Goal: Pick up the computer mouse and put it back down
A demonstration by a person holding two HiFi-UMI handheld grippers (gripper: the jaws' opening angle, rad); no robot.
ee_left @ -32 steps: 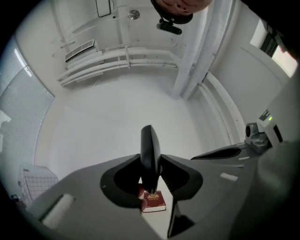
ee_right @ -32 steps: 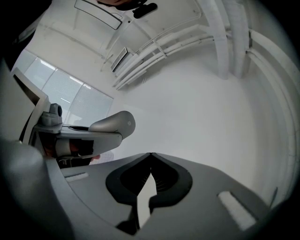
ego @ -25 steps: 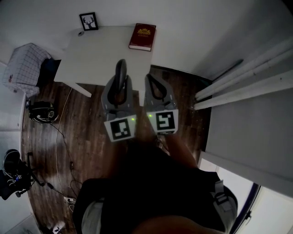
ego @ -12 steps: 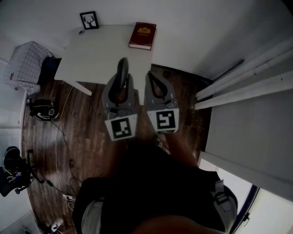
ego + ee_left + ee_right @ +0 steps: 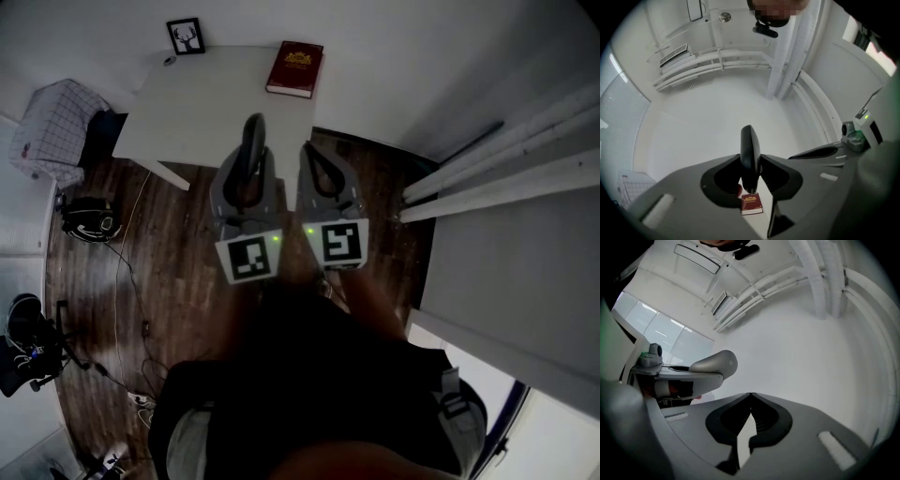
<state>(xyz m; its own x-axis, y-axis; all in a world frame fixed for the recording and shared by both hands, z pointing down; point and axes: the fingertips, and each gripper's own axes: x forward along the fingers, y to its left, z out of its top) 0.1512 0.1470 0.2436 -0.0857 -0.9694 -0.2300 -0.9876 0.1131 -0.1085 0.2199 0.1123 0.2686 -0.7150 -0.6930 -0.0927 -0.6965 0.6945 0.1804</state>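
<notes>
A dark computer mouse (image 5: pixel 251 141) stands on its edge between the jaws of my left gripper (image 5: pixel 249 165), which is shut on it in the air over the near edge of the white table (image 5: pixel 202 108). In the left gripper view the mouse (image 5: pixel 750 149) rises narrow and upright out of the left gripper (image 5: pixel 751 162). My right gripper (image 5: pixel 315 156) hangs just to its right, shut and empty. In the right gripper view, the jaws of the right gripper (image 5: pixel 750 395) meet at their tips, and the mouse (image 5: pixel 715 363) shows at the left.
A red book (image 5: pixel 295 68) lies at the table's far right corner and a small framed picture (image 5: pixel 186 36) stands at its far left. A checked basket (image 5: pixel 52 127), a black object (image 5: pixel 89 225) and cables lie on the wooden floor at left. White panels stand at right.
</notes>
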